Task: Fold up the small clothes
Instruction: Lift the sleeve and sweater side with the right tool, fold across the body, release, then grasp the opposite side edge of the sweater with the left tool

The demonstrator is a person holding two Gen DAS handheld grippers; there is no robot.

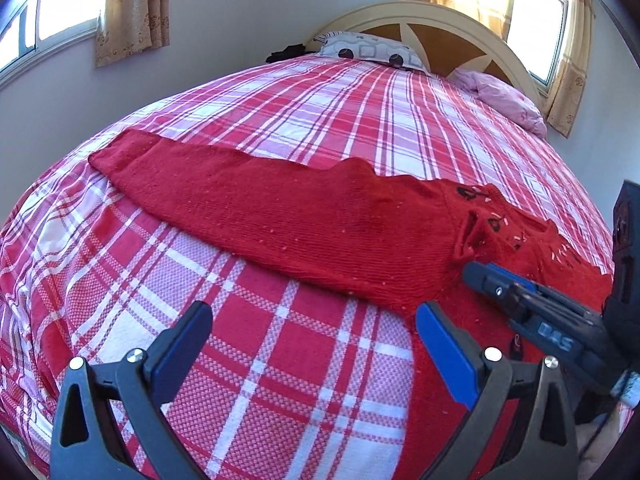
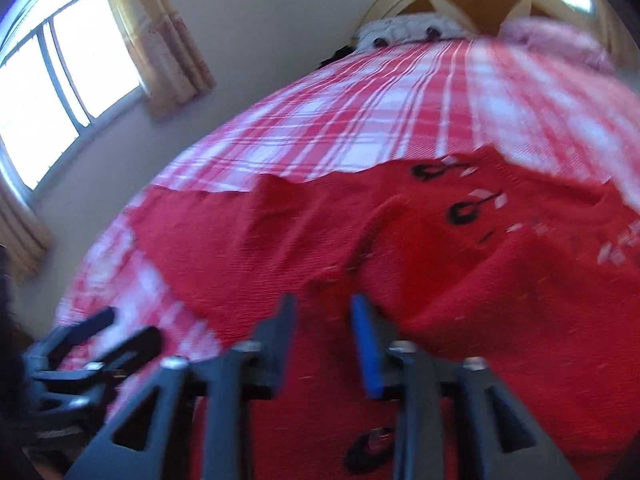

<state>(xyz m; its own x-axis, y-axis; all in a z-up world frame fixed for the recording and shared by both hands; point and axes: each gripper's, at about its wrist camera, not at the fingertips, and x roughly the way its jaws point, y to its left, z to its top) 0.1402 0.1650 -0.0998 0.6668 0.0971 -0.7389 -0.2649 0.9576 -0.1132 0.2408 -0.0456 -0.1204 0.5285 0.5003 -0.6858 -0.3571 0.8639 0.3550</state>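
Red sweater flat on bed w/ sleeve out for folding; left hand-held gripper wide and empty, right hand-held gripper part-open over the knit, holding nothing.

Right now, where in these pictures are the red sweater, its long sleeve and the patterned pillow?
red sweater (image 2: 460,280): right wrist view, on the knit body.
long sleeve (image 1: 240,204): left wrist view, middle of the sleeve laid flat on the bedspread.
patterned pillow (image 1: 372,49): left wrist view, on its top face.
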